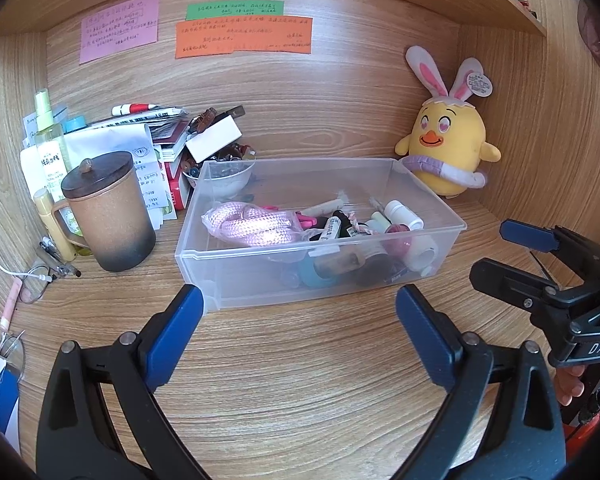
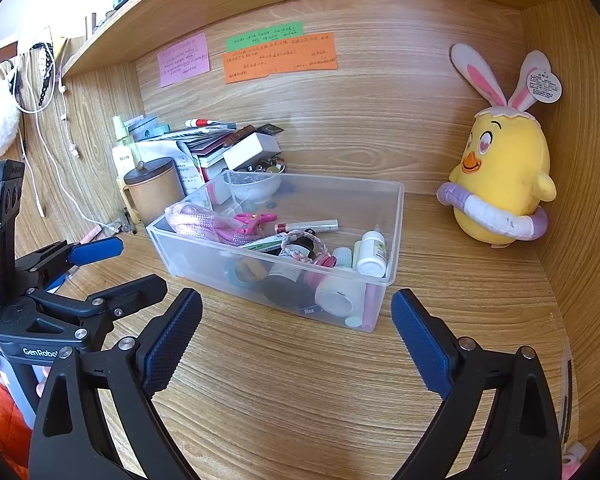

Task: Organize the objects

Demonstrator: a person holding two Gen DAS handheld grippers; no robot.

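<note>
Two claws hang spread wide and empty over the table (image 1: 300, 360): the left claw (image 1: 300, 312) and right claw (image 2: 296, 312) each face the clear bin (image 1: 260, 276) (crammed with small items) just ahead.

Clear glossy plastic bin (image 1: 320, 240) on a matt wood-grain worktop (image 1: 300, 360); plush cloth chick (image 1: 448, 148); rough matt ceramic mug (image 1: 108, 216); paper notes (image 1: 244, 36); pink woven cord (image 1: 248, 224).

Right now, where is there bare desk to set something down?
Bare wood lies between the clear plastic bin and both open grippers, and between the bin and the yellow plush chick. The left back corner around the brown lidded mug is crowded.
</note>
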